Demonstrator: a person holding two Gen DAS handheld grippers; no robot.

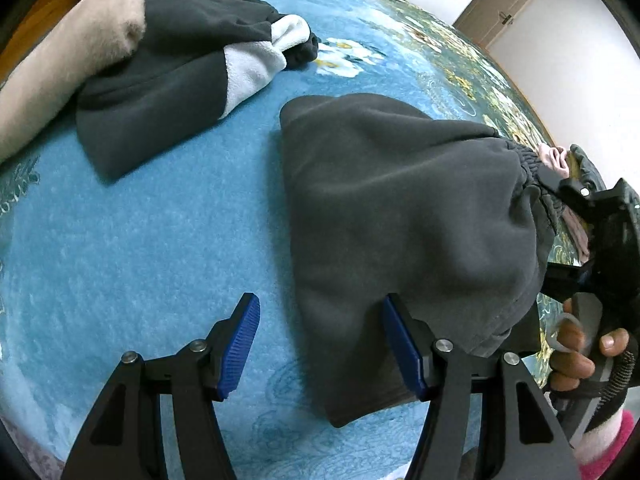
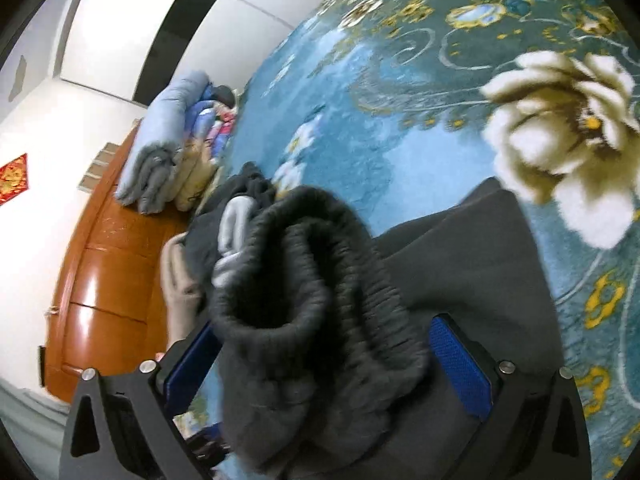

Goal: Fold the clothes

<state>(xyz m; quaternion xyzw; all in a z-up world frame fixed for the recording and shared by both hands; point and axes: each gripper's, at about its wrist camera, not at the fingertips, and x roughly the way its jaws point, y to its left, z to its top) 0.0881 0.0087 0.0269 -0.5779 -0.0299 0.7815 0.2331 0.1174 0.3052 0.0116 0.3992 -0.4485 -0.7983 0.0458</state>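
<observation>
A dark grey fleece garment (image 1: 392, 216) lies folded on the blue flowered blanket (image 1: 140, 240). My left gripper (image 1: 320, 344) is open at its near left edge; one blue pad (image 1: 400, 344) touches the fleece and the other pad (image 1: 240, 344) is over bare blanket. In the right wrist view the garment's elastic waistband (image 2: 304, 288) bunches between the blue pads (image 2: 460, 364) of my right gripper (image 2: 320, 360). The jaws stand wide around the thick cloth and the grip itself is hidden. The right gripper also shows in the left wrist view (image 1: 600, 232) at the garment's far right end.
A folded dark grey and white fleece (image 1: 180, 80) lies at the back left beside a beige plush roll (image 1: 72, 52). A stack of folded bedding (image 2: 172, 152) sits at the bed head against an orange wooden headboard (image 2: 108, 280). White walls and a door (image 1: 500, 4) lie beyond.
</observation>
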